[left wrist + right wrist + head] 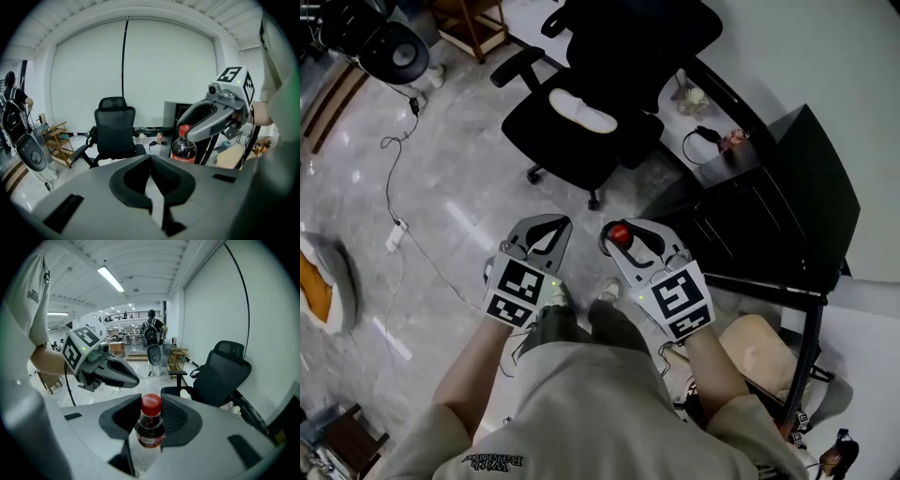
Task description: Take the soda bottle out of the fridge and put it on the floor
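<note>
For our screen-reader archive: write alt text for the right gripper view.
The right gripper holds a red-capped soda bottle upright, its jaws closed on the neck. The left gripper hangs in the air at the left, and a black office chair stands at the right.

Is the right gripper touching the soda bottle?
Touching. In the right gripper view, the right gripper clamps the soda bottle by its neck, from both sides.

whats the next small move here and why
Probably lower the right gripper toward the bare floor ahead of the feet: its jaws grip the soda bottle by the neck, the bottle hangs upright, and it is in the air, not yet set down.
</note>
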